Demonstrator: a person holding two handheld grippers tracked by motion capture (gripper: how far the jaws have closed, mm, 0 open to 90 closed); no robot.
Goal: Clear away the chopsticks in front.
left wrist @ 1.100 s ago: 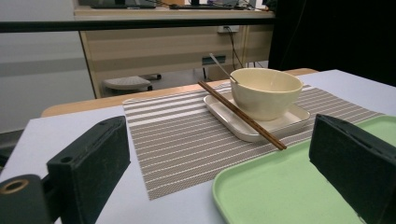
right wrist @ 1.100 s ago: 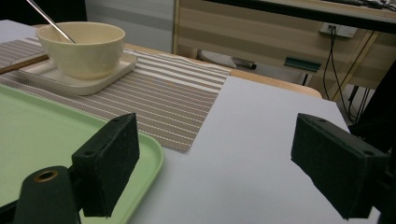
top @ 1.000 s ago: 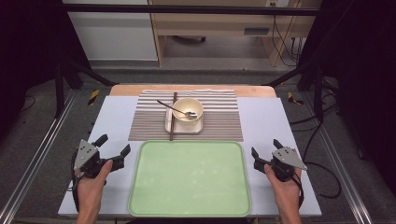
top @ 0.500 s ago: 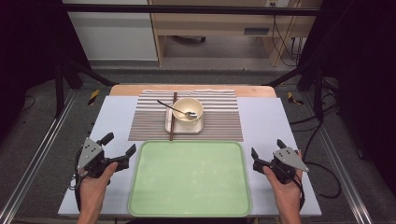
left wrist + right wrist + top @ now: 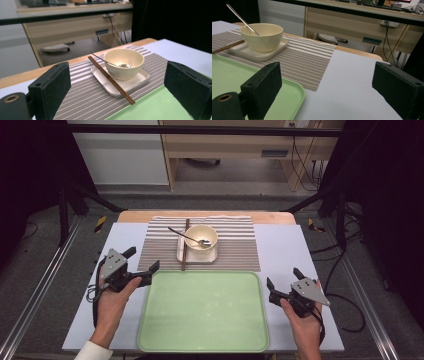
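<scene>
Left claw moved toward placemat; bowl holds spoon.

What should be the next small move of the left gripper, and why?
Probably carry the left gripper on toward the chopsticks. Its jaws stand open and empty, aimed at the chopsticks, which lean on the white plate beside the bowl, and the green tray waits bare.

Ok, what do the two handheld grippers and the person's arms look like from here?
Each gripper, left gripper and right gripper, has a black body, two blocky black jaws with flat pads, and a grey three-cornered plate on top. A black cable trails from each. A white sleeve cuff shows on the left arm.
</scene>
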